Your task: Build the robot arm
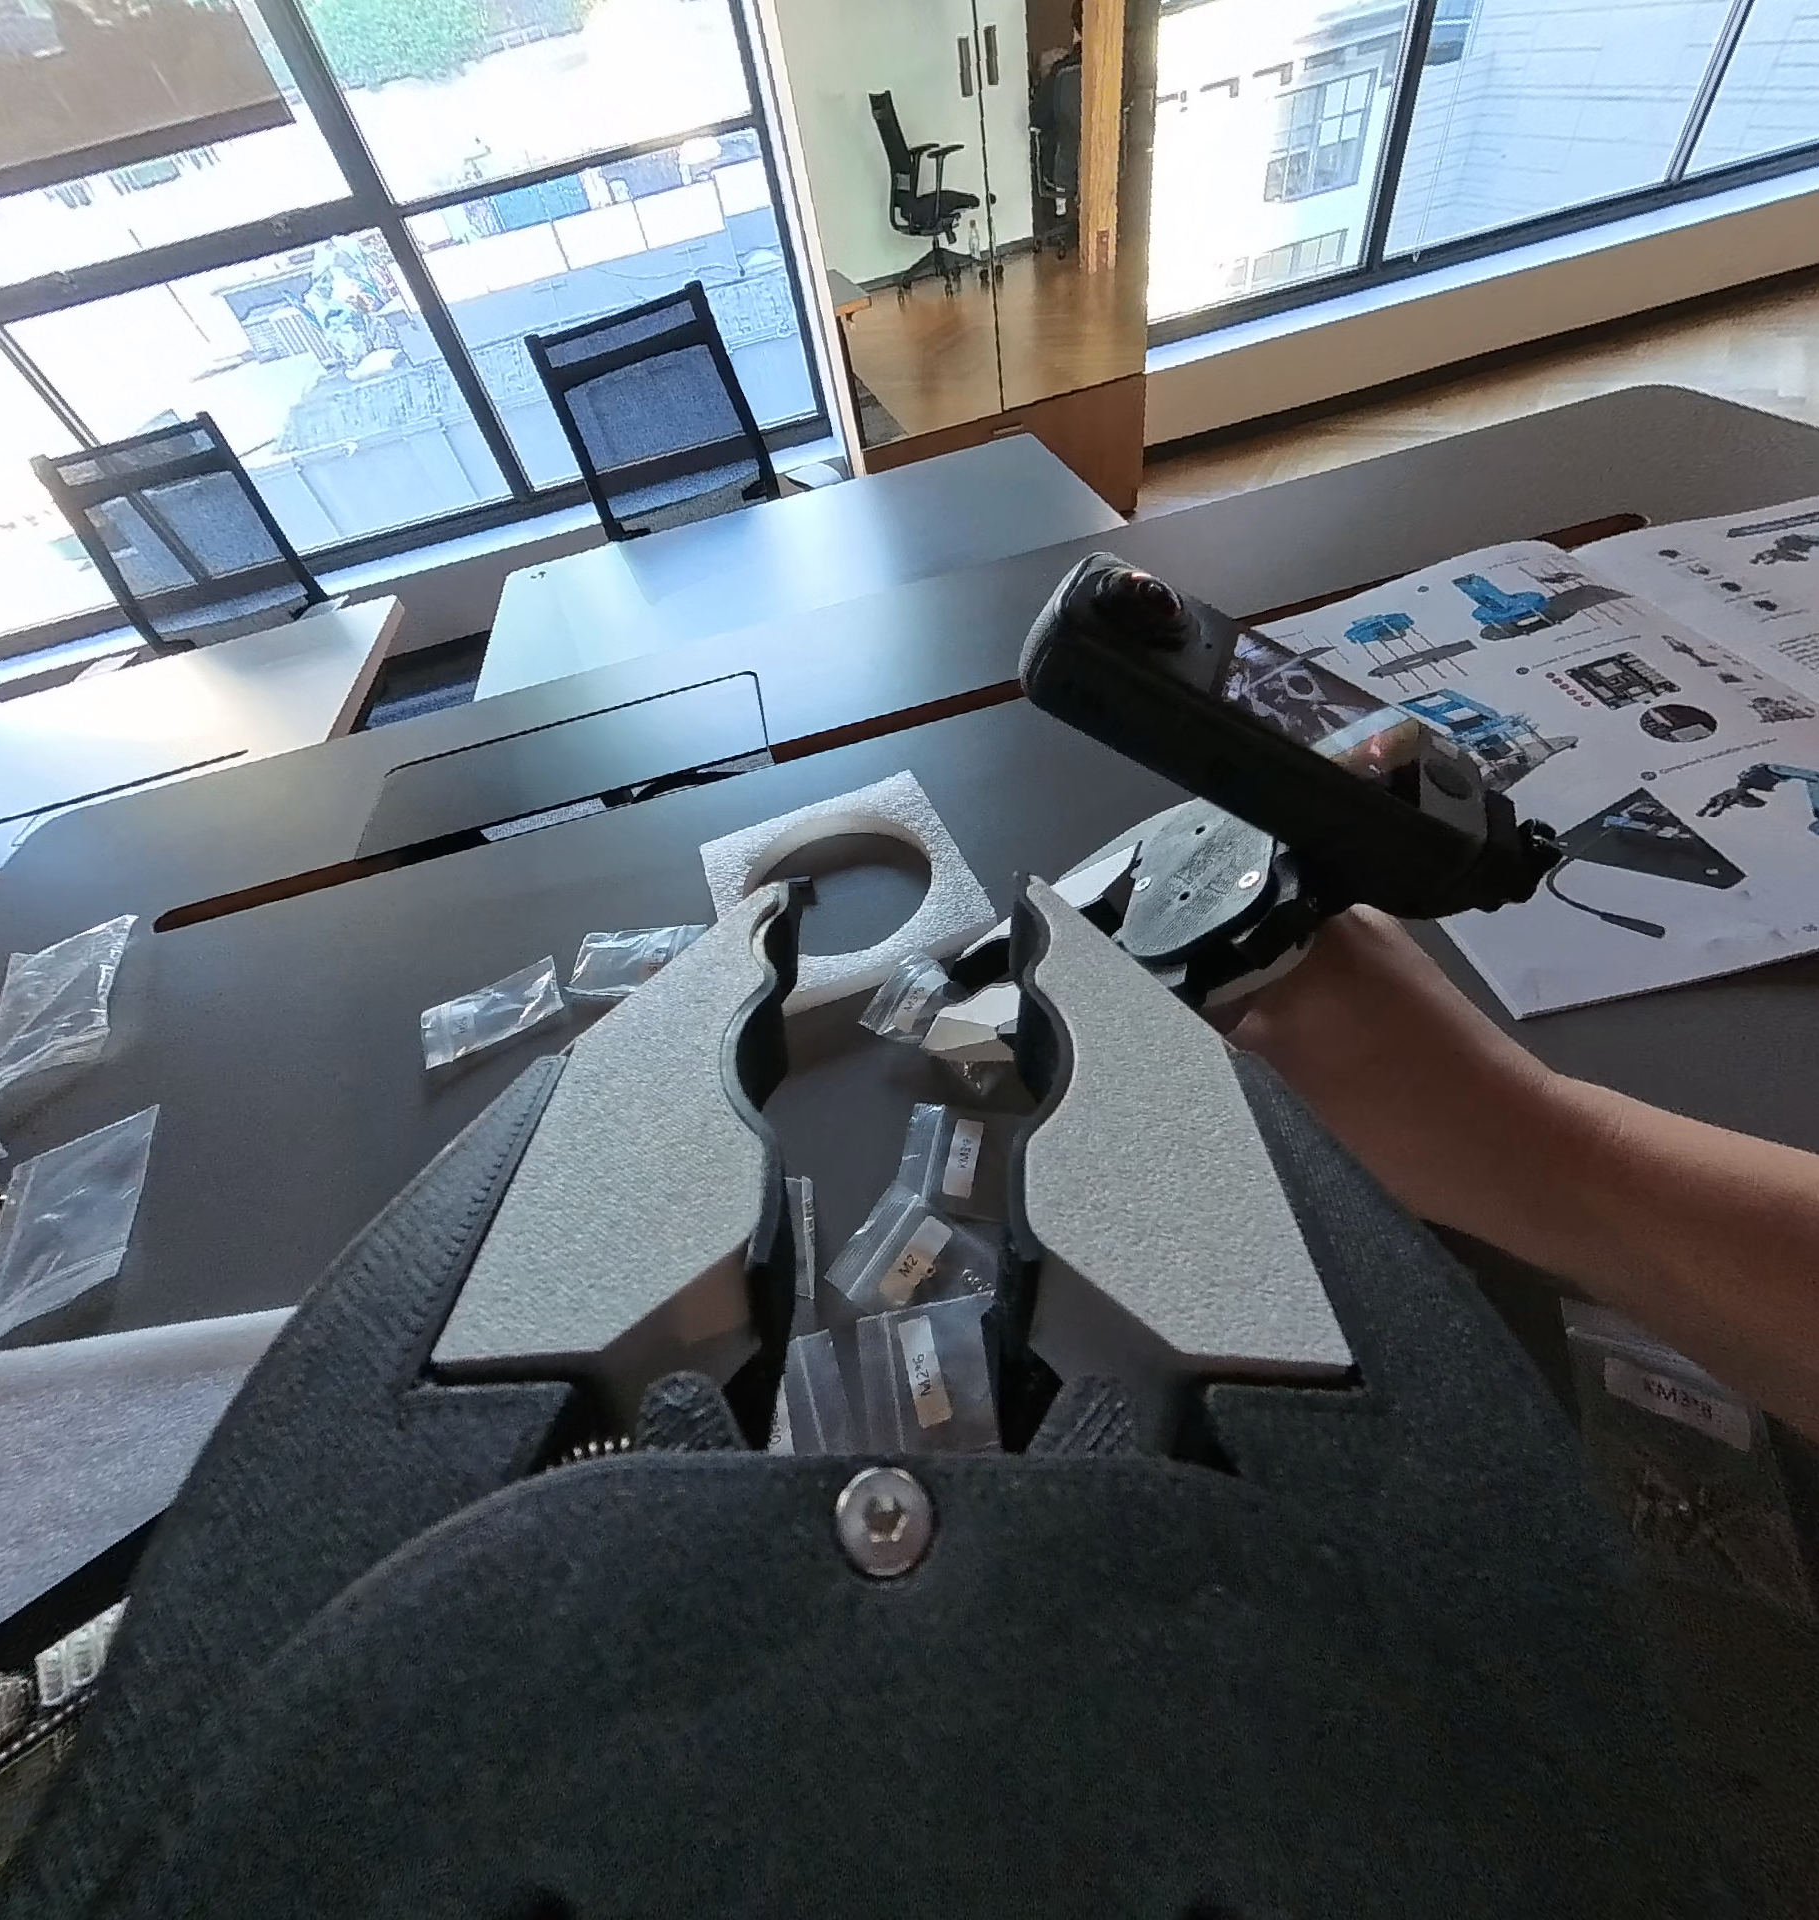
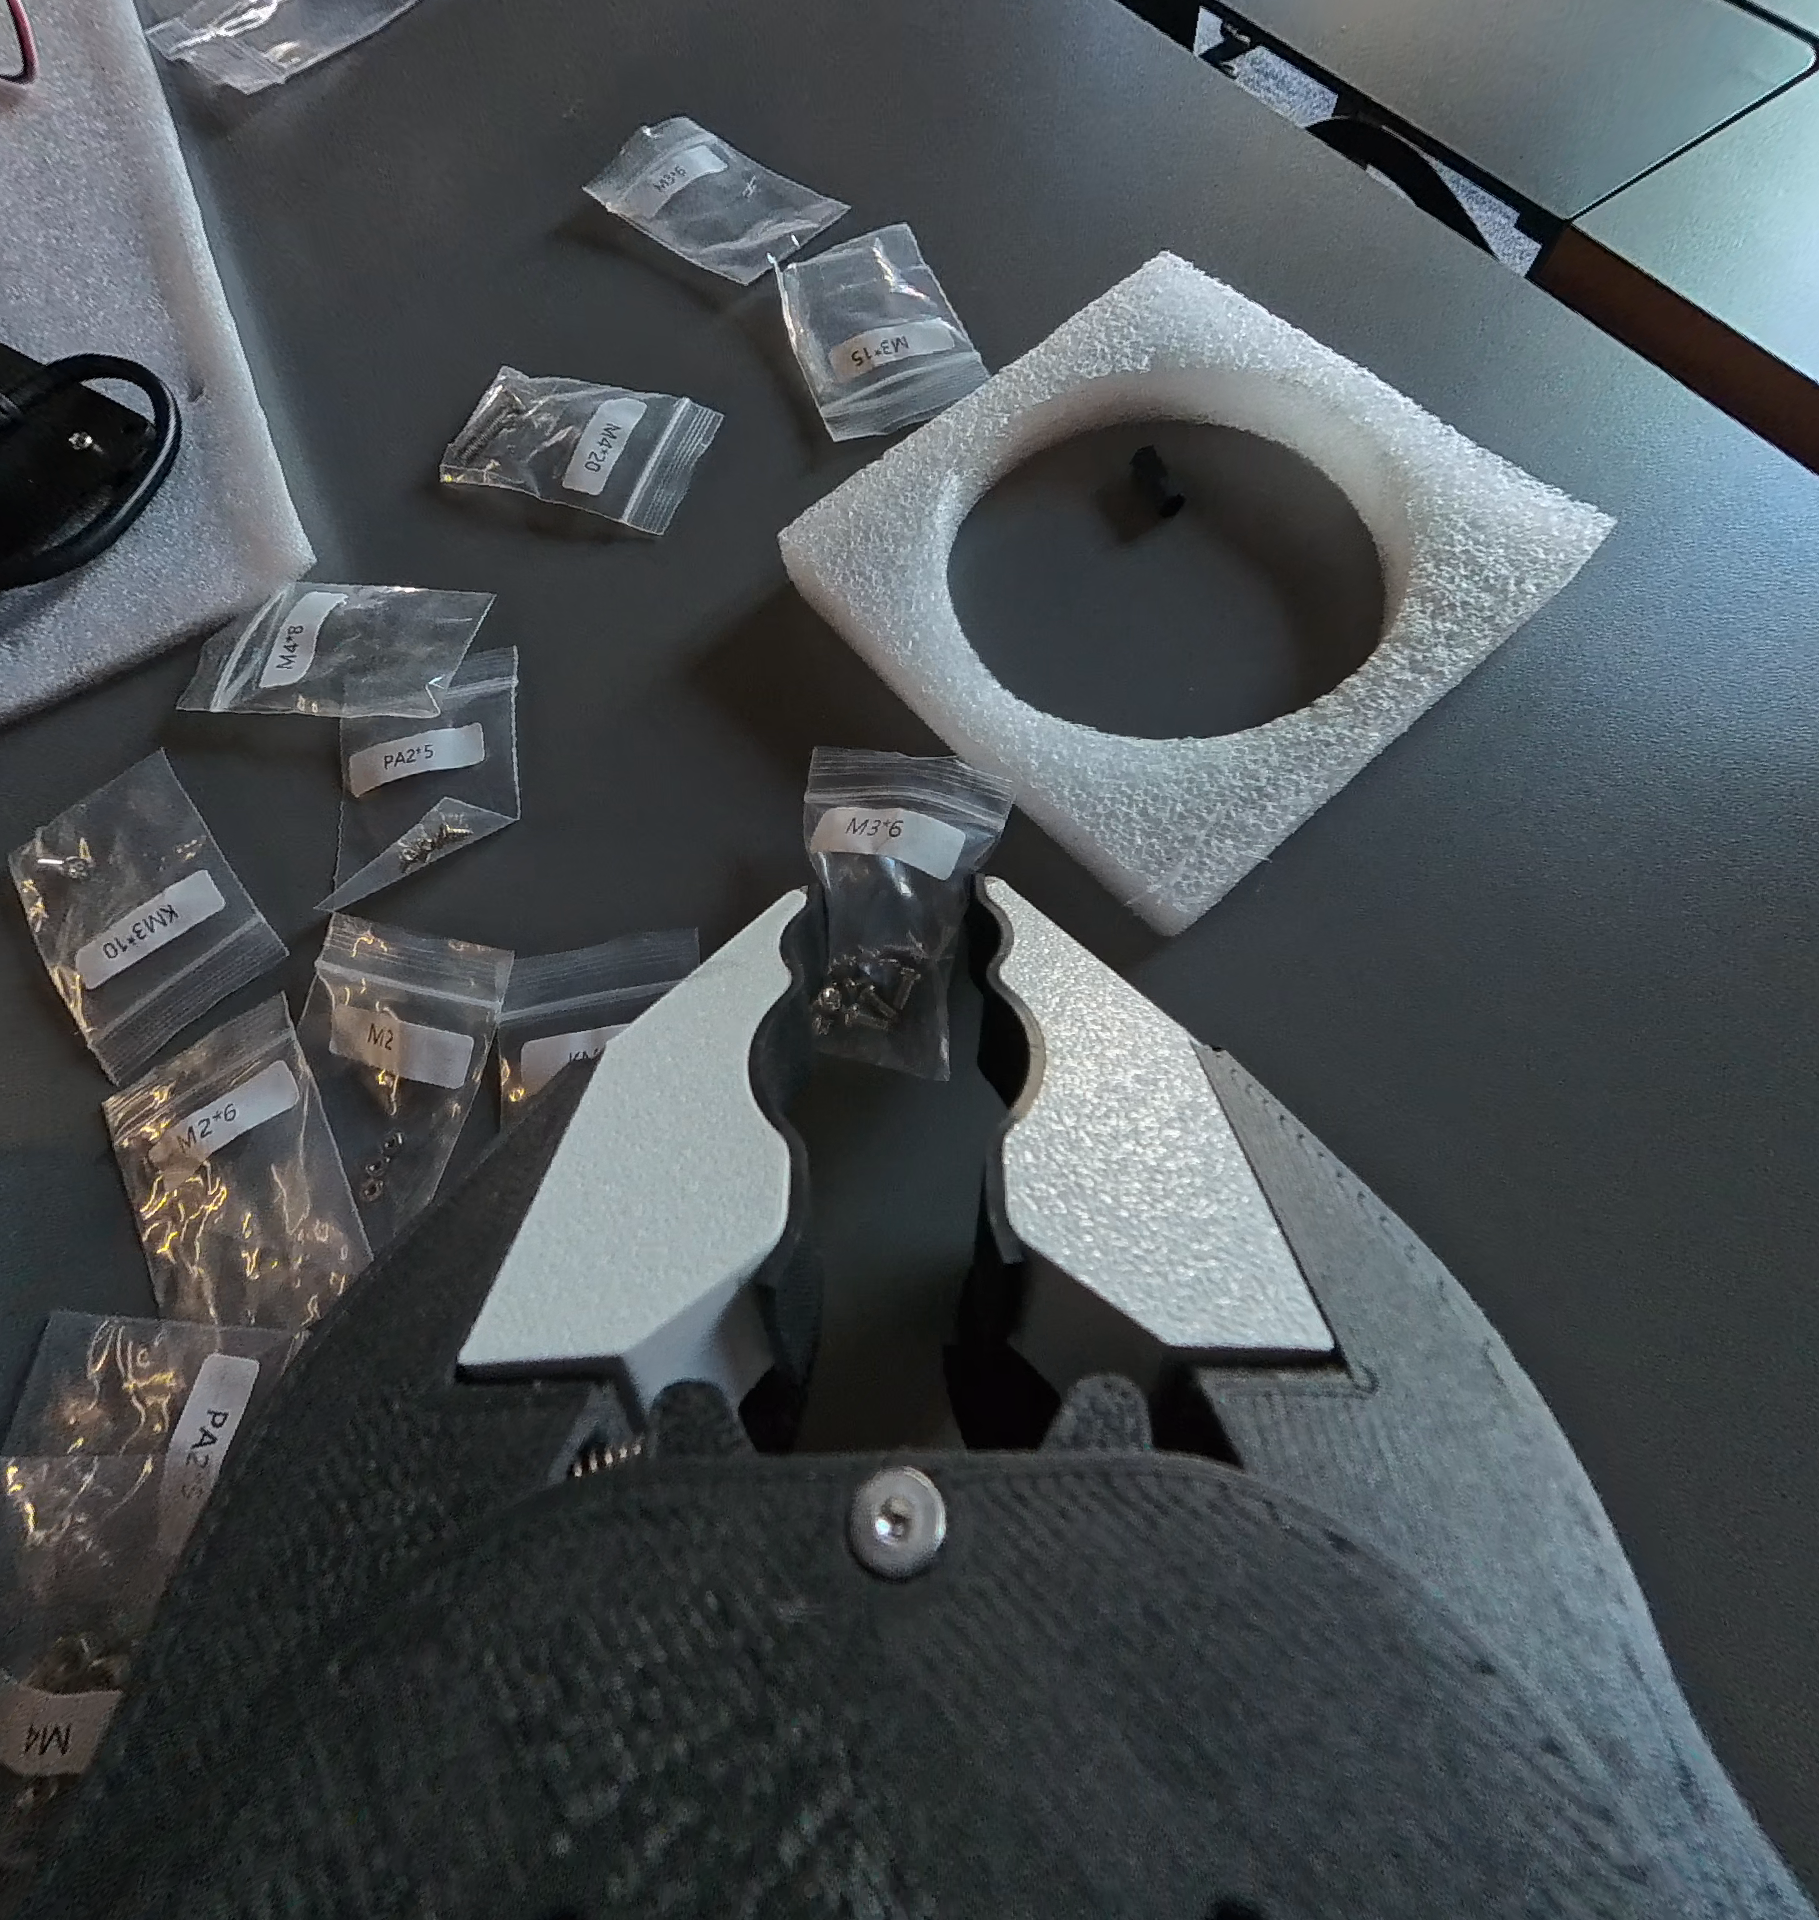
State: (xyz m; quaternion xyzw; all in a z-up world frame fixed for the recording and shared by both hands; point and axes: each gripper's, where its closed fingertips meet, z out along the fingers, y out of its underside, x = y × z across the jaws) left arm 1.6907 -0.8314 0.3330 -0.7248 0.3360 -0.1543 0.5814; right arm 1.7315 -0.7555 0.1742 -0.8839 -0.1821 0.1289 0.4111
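Observation:
My right gripper [image 2: 894, 904] is shut on a small clear zip bag of dark screws [image 2: 884, 966] with a white label, just in front of a white foam square with a round hole [image 2: 1404, 447]. A small black part [image 2: 1149, 488] lies inside the hole. In the left wrist view the right gripper [image 1: 962, 987] shows with its camera stick and the hand that holds it; the bag [image 1: 900, 997] sticks up from its tips. My left gripper [image 1: 905, 914] is open and empty above several labelled bags [image 1: 905, 1247], close to the foam square [image 1: 946, 831].
Several more small screw bags [image 2: 583, 447] are scattered over the dark table [image 2: 1404, 1039]. A grey foam sheet [image 2: 53, 312] with a black cabled device [image 2: 43, 447] lies at the left. An open illustrated booklet [image 1: 1611, 727] lies at the right. Chairs [image 1: 656, 416] and desks stand beyond. About 20 cm separates my left fingertips from my right.

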